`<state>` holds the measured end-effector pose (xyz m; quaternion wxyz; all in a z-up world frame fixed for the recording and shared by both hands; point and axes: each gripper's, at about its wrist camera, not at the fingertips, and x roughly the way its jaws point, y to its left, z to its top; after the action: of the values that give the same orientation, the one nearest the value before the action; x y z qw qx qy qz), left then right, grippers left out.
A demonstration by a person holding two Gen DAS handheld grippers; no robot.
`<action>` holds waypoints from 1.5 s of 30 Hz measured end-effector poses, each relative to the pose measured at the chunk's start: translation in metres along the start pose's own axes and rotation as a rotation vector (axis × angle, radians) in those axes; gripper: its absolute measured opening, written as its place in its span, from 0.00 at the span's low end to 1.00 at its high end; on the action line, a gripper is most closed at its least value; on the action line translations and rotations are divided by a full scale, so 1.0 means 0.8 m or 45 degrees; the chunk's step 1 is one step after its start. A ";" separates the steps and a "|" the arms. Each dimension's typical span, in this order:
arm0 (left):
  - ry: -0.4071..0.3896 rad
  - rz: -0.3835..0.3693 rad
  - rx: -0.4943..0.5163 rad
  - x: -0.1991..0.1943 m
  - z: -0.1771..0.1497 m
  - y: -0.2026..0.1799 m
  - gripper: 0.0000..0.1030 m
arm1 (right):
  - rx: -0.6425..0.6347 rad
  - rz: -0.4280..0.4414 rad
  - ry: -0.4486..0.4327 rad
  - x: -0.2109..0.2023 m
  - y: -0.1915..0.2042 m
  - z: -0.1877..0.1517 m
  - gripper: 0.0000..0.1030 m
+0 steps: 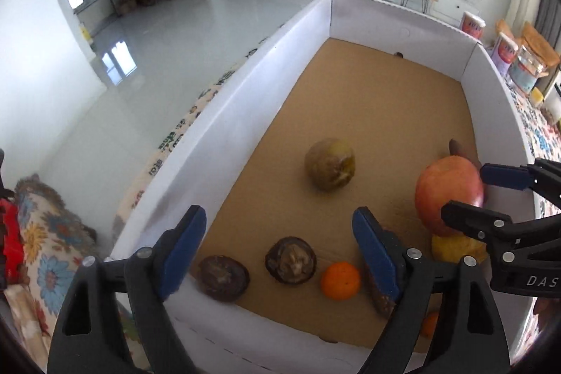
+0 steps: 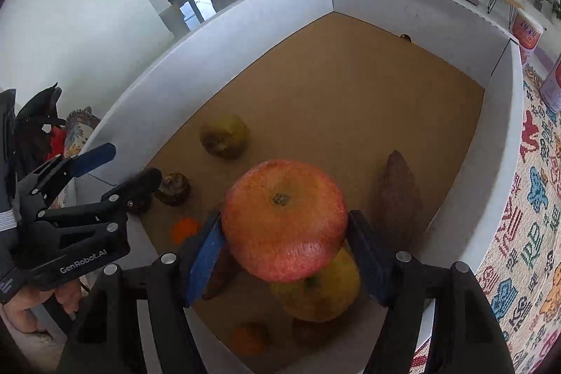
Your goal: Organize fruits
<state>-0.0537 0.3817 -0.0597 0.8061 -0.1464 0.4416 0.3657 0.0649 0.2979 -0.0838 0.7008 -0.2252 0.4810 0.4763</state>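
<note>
A white-walled box (image 1: 245,100) with a brown cardboard floor holds the fruits. My right gripper (image 2: 284,251) is shut on a large red-orange apple (image 2: 284,219) and holds it above a yellow fruit (image 2: 319,297); it also shows in the left wrist view (image 1: 470,195) on the apple (image 1: 448,191). My left gripper (image 1: 280,247) is open and empty over the box's near edge, above two dark brown fruits (image 1: 224,276) (image 1: 291,260) and a small orange (image 1: 340,279). A greenish-brown fruit (image 1: 329,169) lies mid-box.
A brown pointed item (image 2: 396,191) lies by the right wall. Another orange (image 2: 249,339) sits near the front wall. A patterned cloth (image 2: 526,233) covers the table to the right, with canisters (image 1: 505,51) beyond. The floor drops off left of the box.
</note>
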 end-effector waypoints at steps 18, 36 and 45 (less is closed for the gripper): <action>-0.154 -0.008 -0.004 -0.106 -0.008 0.000 0.96 | 0.123 -0.285 -0.103 -0.122 0.024 -0.063 0.98; 0.000 -0.040 -0.091 -0.104 -0.007 0.022 0.96 | 0.173 -0.292 -0.142 -0.161 0.068 -0.068 0.98; -0.047 0.007 -0.072 -0.111 -0.009 0.019 0.97 | 0.170 -0.382 -0.172 -0.170 0.073 -0.066 0.98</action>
<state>-0.0993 0.3477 0.0102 0.8087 -0.1611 0.4166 0.3827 -0.0225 0.2219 0.0223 0.8082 -0.2146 0.4243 0.3475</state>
